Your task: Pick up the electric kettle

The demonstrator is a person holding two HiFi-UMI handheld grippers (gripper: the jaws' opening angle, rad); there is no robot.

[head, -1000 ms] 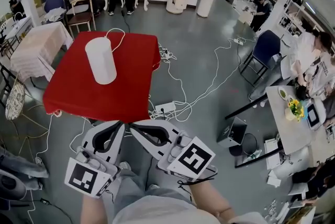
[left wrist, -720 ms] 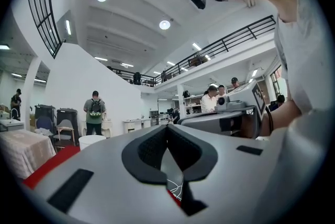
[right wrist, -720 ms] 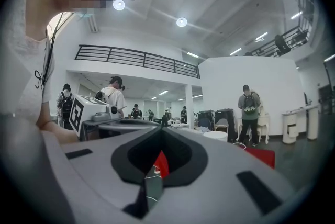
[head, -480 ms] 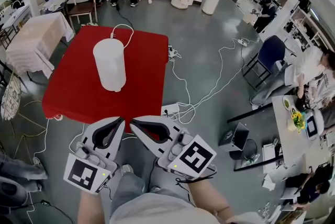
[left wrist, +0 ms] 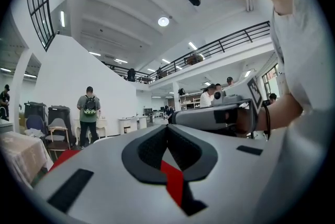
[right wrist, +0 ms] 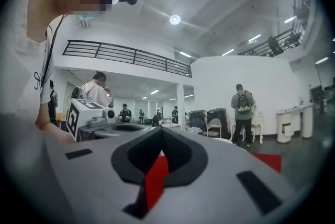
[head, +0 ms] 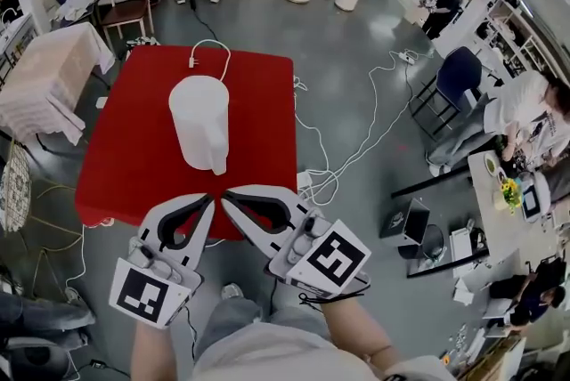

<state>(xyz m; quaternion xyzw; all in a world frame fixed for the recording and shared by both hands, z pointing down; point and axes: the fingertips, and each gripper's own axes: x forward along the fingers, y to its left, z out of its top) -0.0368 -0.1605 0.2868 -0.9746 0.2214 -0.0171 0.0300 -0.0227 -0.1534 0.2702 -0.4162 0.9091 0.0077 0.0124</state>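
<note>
**A:** Head view first. Where is the electric kettle [head: 200,121]?

**B:** It stands upright near the middle of the red table [head: 125,166]. Its white cord [head: 209,50] loops toward the table's far edge, and the plug lies loose on the cloth. Nothing seems to tie it down, so I'd expect it to lift freely.

**A:** And the grippers?

**B:** The left gripper [head: 210,199] and the right gripper [head: 224,198] are at the table's near edge, tips side by side. They are short of the kettle and touch nothing. Both pairs of jaws are pressed together and empty.

**A:** Why closed?

**B:** Probably because there is nothing to take yet. The kettle's body is wide, so I'd say the jaws must spread before either can hold it.

**A:** What does the left gripper view show?

**B:** The jaws meet at their tips. Only a strip of the red table shows through the hollow between the pads. The right gripper sits just alongside, and the kettle isn't visible.

**A:** And the right gripper view?

**B:** Much the same. The jaws are together with red cloth in the hollow, and a corner of the table shows off to the right. The left gripper is beside it. I can't pick out the kettle there with any certainty.
</note>
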